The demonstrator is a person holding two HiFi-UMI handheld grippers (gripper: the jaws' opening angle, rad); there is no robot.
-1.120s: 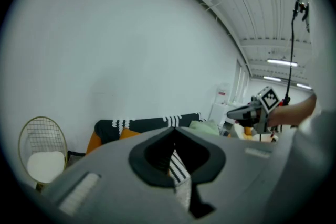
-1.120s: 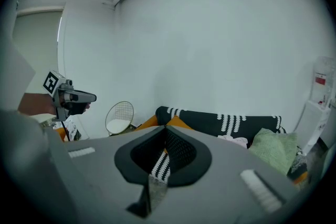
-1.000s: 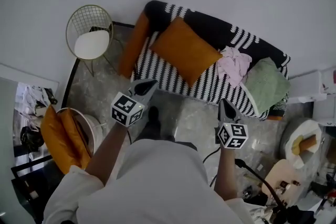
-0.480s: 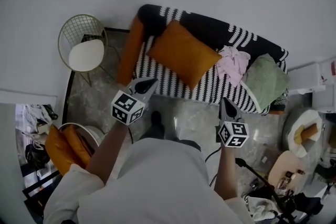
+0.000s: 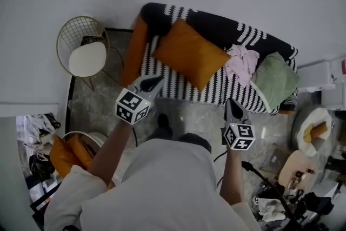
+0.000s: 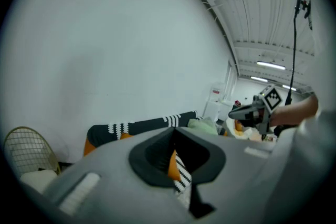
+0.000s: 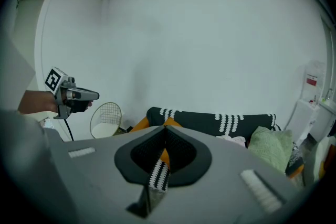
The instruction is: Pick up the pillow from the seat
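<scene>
I see the pillow (image 5: pixel 189 54), a plump square one in plain orange, lying flat and turned like a diamond on the left half of the seat (image 5: pixel 172 83). The seat is a sofa in black-and-white stripes. The pillow's upper corner meets the dark backrest (image 5: pixel 216 24), and its lower corner comes near the front edge.
</scene>
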